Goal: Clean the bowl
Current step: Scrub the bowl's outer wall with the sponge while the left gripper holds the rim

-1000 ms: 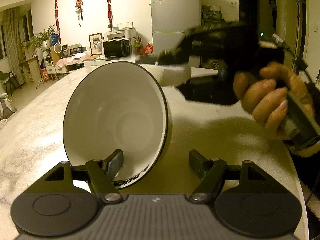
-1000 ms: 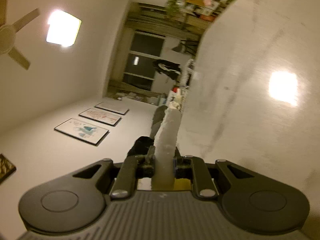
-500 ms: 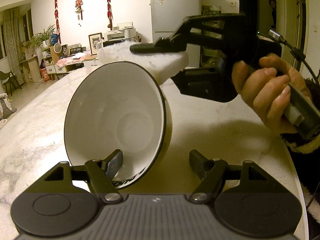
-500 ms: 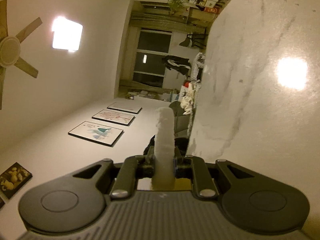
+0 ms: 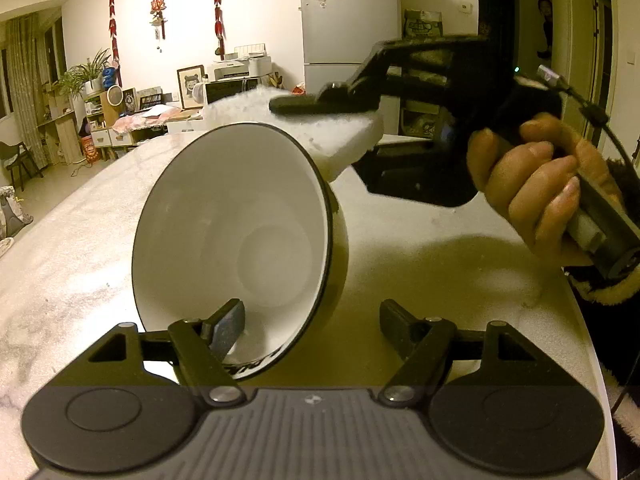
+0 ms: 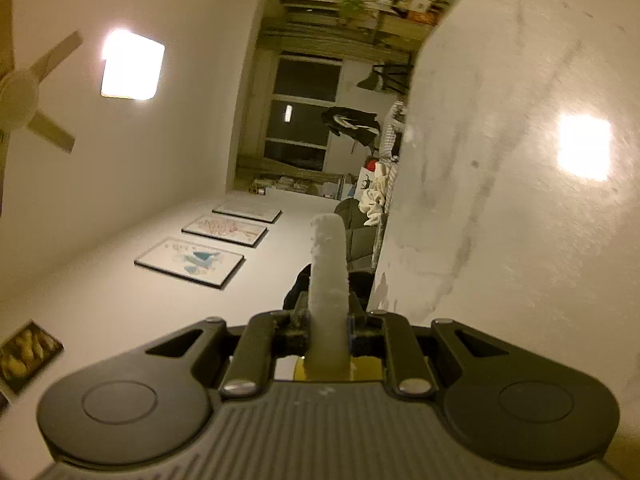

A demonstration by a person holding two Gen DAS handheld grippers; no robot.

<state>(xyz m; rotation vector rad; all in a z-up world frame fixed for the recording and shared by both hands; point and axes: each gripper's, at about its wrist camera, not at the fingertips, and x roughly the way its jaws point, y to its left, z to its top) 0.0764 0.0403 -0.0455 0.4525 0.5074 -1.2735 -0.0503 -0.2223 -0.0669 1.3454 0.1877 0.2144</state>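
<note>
A white bowl with a dark rim stands tipped on its side on the marble table, its inside facing my left wrist camera. My left gripper is open and straddles the bowl's lower rim: one finger is inside the bowl, the other stands clear of its outer wall. My right gripper, held by a hand, is shut on a white sponge that lies against the bowl's upper rim and back. In the right wrist view the sponge sticks out between the fingers of that right gripper.
The table's curved edge runs close on the right, beside a fuzzy sleeve. A cable trails from the right gripper. Shelves, a printer and a fridge stand far behind the table.
The right gripper has swept the sponge leftward along the bowl's upper rim and now rests it there slightly lower. The bowl and my left gripper have stayed put.
</note>
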